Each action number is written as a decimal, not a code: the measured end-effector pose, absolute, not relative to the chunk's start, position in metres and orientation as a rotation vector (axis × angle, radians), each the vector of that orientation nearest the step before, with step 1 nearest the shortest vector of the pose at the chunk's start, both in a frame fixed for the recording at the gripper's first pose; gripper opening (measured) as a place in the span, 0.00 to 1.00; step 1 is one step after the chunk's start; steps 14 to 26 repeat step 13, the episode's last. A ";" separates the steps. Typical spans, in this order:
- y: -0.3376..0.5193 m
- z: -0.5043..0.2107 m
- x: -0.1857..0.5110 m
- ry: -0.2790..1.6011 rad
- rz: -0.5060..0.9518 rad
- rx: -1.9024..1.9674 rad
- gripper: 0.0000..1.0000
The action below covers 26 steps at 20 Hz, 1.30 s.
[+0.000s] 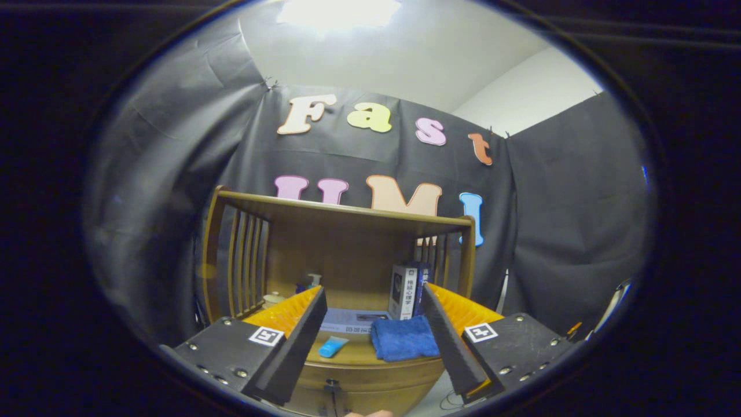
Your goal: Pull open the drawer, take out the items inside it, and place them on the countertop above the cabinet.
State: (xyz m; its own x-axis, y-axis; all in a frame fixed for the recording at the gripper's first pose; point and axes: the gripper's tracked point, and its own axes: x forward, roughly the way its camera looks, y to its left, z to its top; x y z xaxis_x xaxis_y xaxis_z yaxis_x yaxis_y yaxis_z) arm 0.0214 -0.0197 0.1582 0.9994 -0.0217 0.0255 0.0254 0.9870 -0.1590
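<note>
Fingers (370,324) spread wide, holding nothing. I'm up over the cabinet's surface (370,360), blue cloth (403,339) between my tips. Drawer (359,389) sits shut below me, its handle (332,387) down under the front edge.

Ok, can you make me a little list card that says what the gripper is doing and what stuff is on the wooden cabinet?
gripper: gripper open, fingers spread, holding nothing
cabinet: wooden cabinet straight ahead, slatted sides, shelf above the countertop
blue towel: folded blue towel on the countertop, seen between the fingers
small blue item: blue tube on the countertop, left of the towel
books: upright books behind the towel
bottles: small bottles at the back left
drawer: handle below the countertop; looks shut
</note>
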 end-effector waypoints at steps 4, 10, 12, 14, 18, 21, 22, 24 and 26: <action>-0.038 0.156 0.002 -0.043 -0.052 -0.168 0.98; -0.051 0.156 -0.029 -0.081 -0.052 -0.230 0.98; -0.047 0.155 -0.039 -0.081 -0.022 -0.231 0.98; -0.045 0.153 -0.043 -0.081 0.000 -0.224 0.98; -0.045 0.153 -0.043 -0.081 0.000 -0.224 0.98; -0.045 0.153 -0.043 -0.081 0.000 -0.224 0.98; -0.045 0.153 -0.043 -0.081 0.000 -0.224 0.98; -0.045 0.153 -0.043 -0.081 0.000 -0.224 0.98; -0.045 0.153 -0.043 -0.081 0.000 -0.224 0.98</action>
